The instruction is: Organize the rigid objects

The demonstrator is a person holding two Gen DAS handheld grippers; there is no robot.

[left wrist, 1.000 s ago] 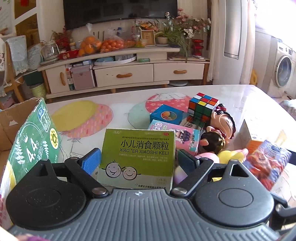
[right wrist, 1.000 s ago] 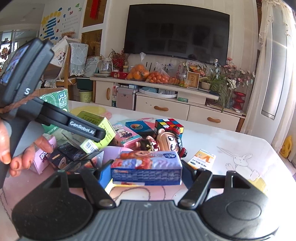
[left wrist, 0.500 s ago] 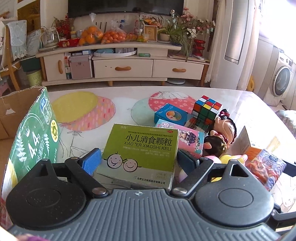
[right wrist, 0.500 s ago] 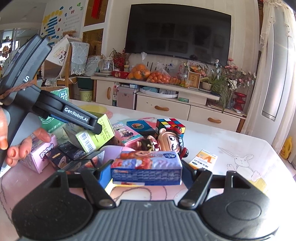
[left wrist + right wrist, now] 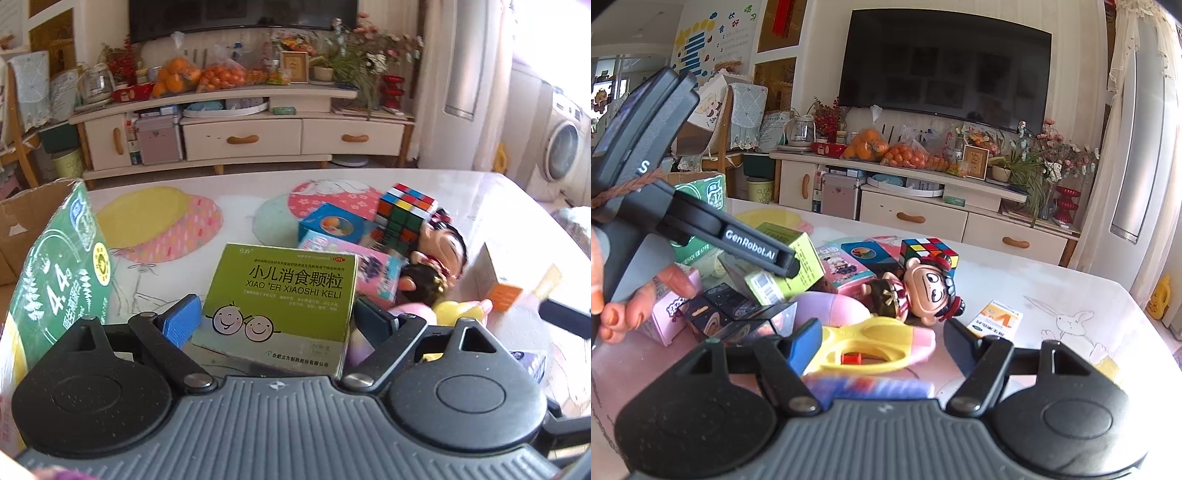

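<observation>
My left gripper [image 5: 280,314] is shut on a green medicine box [image 5: 280,302] and holds it above the table; the box also shows in the right wrist view [image 5: 790,258]. My right gripper [image 5: 882,343] is open and holds nothing. A blurred blue and red packet [image 5: 868,387] lies low between its fingers, close to the camera. A yellow and pink water gun [image 5: 871,343] lies on the table ahead of it. A Rubik's cube [image 5: 406,214], a doll [image 5: 439,254], a blue box [image 5: 334,225] and a pink box [image 5: 373,269] form a pile.
A green milk carton [image 5: 62,284] stands at the left by an open cardboard box [image 5: 22,225]. An orange and white packet [image 5: 995,319] lies flat on the table [image 5: 1052,291]. Dark cubes [image 5: 738,314] and a pink carton [image 5: 665,314] lie under the left gripper.
My right gripper has opened and let go of the blue and red packet, which dropped low. My left gripper still holds the green box and has tilted up slightly.
</observation>
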